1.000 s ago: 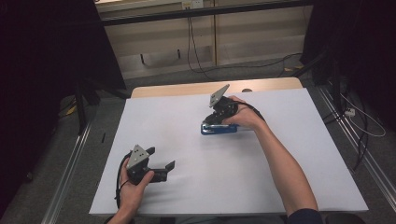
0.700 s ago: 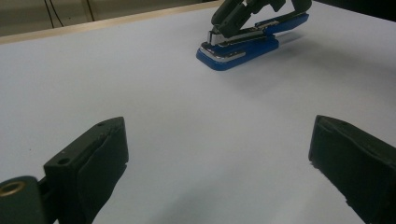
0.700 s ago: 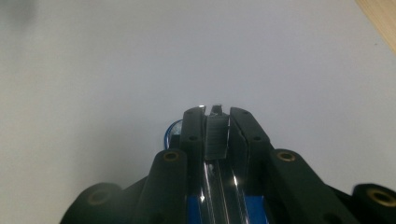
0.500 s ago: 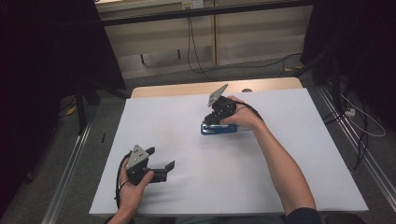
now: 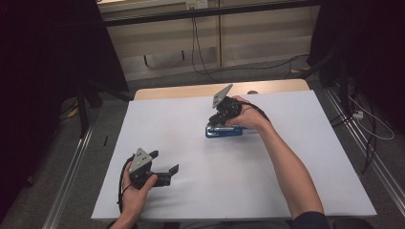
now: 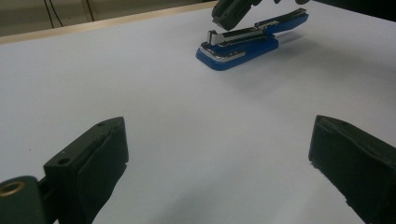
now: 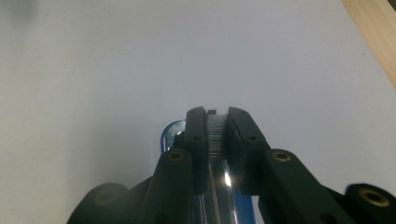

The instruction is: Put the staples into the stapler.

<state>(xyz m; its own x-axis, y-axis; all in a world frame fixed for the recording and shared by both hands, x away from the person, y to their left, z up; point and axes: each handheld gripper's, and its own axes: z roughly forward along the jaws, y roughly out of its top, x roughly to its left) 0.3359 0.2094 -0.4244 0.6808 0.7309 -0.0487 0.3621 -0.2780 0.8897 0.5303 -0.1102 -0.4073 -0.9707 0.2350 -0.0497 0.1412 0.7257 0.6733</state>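
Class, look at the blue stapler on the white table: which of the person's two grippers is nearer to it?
Right. The right gripper is clamped on the blue stapler; the left gripper sits open near the table's front edge, well apart from it.

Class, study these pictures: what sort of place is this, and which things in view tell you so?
Probably a lab or workshop set up for recording, not a home. A white-covered table stands among dark curtains, loose cables run over the floor, and metal rails flank the table. A blue stapler lies on it.
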